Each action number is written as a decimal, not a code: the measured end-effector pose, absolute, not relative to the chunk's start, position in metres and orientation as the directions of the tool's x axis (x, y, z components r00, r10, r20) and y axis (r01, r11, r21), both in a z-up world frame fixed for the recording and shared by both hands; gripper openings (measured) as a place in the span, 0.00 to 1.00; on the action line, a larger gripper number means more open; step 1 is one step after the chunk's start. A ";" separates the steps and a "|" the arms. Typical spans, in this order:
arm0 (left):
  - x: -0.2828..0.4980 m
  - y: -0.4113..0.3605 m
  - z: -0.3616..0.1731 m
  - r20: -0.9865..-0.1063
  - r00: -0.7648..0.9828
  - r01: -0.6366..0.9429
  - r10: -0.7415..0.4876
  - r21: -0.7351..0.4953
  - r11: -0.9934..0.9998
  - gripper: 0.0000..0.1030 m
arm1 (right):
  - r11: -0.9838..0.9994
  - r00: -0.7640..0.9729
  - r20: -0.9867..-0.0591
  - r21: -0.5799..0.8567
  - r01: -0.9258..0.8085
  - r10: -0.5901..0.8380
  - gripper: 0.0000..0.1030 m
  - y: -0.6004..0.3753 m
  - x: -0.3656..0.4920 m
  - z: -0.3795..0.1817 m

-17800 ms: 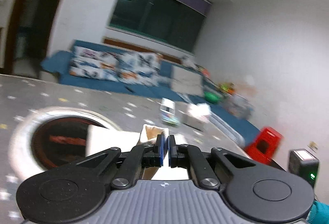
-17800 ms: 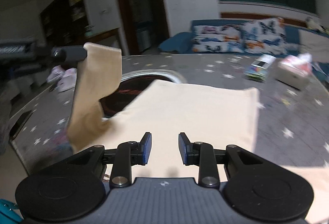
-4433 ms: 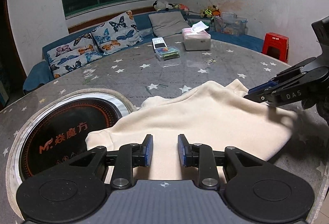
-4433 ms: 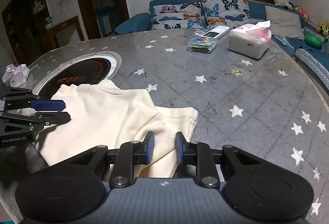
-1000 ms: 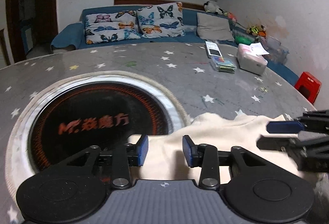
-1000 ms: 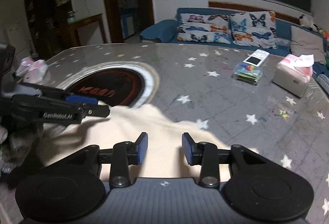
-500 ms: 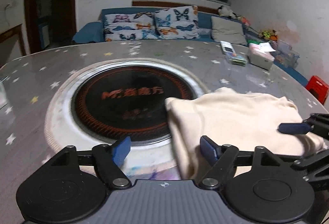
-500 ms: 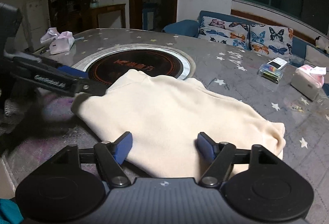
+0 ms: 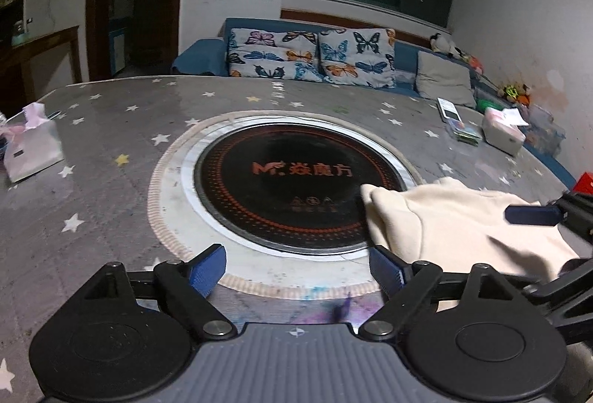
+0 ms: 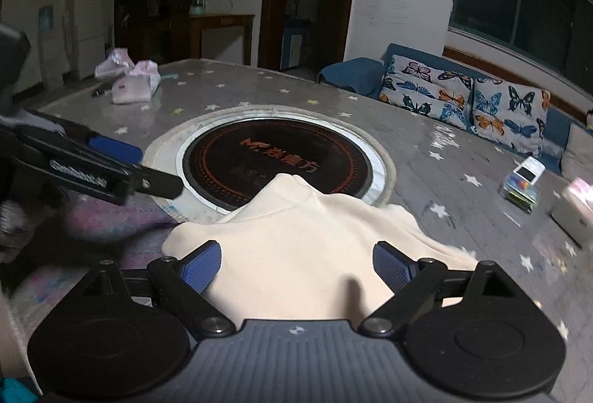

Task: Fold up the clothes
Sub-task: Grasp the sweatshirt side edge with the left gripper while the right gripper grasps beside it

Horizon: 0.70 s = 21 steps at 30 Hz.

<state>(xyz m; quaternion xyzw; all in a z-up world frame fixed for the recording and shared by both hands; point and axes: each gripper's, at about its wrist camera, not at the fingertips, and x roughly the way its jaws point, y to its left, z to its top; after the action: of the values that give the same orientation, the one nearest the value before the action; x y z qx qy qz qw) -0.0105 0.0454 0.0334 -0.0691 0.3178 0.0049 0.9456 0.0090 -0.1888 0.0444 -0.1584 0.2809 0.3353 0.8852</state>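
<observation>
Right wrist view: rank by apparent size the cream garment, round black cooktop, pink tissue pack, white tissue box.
1. Cream garment, nearest the camera, which inflates it.
2. Round black cooktop.
3/4. Pink tissue pack and white tissue box: look alike; the box is cut off at the frame edge, so unranked.

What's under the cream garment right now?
The cream garment lies mostly on the star-patterned tablecloth, its far corner overlapping the round black cooktop and its pale ring. Whatever sits beneath the folded layers is covered; neither gripper holds it.

Both grippers opened wide, garment [image 10: 315, 240] released
</observation>
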 end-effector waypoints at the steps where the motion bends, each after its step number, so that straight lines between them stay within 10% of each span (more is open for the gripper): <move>1: -0.011 0.048 0.034 -0.601 0.799 -0.059 -0.031 -0.130 0.990 0.86 | 0.724 0.609 -0.615 -0.088 -0.685 0.501 0.88 -0.184 0.011 0.041; 14: -0.006 0.063 0.033 -0.605 0.795 -0.084 -0.040 -0.176 0.981 0.87 | 0.646 0.569 -0.622 -0.131 -0.752 0.537 0.84 -0.156 -0.010 0.046; 21: -0.003 0.065 0.033 -0.615 0.782 -0.087 -0.098 -0.264 0.961 0.86 | 0.515 0.543 -0.655 -0.263 -0.816 0.526 0.58 -0.124 -0.033 0.031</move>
<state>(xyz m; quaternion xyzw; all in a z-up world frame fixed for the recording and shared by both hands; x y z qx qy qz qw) -0.0030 0.0650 0.0335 -0.1402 0.3300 -0.0028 0.9335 -0.0330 -0.1236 0.0311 -0.2825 0.2567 0.4032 0.8317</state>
